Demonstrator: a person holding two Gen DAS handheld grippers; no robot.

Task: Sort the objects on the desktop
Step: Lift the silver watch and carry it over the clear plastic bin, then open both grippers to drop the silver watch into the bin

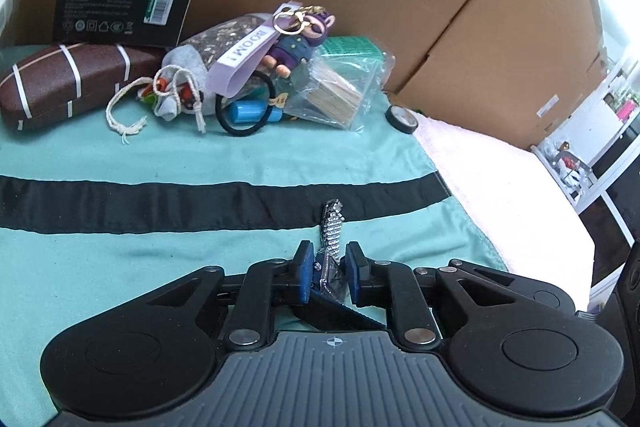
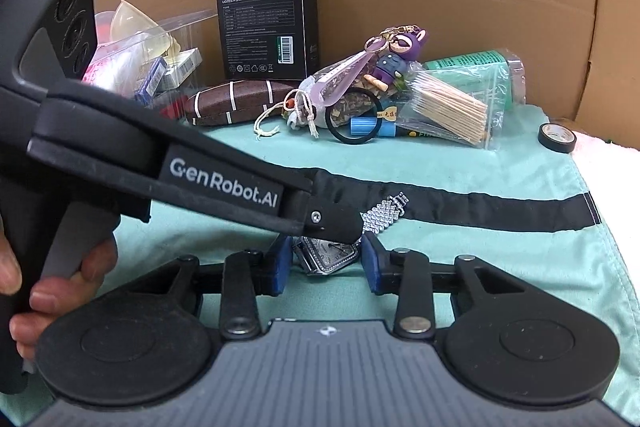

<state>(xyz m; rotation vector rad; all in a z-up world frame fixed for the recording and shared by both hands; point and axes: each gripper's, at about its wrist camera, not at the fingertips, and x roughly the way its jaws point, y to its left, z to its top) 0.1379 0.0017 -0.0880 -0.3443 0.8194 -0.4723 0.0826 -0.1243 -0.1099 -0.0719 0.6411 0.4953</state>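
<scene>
Both grippers' jaws flank the watch (image 2: 330,255) on the cloth (image 2: 500,171).

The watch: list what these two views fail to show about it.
- Left wrist view: the watch face is hidden; it sits edge-on between the left gripper pads, so only the band shows.
- Right wrist view: the left gripper fingertip covers where band meets case.
- Right wrist view: whether the right gripper pads touch the case is unclear.
- Both views: the dial time is too small.

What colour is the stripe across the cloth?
Black, on the teal cloth; the stripe shows best in the left wrist view.
</scene>
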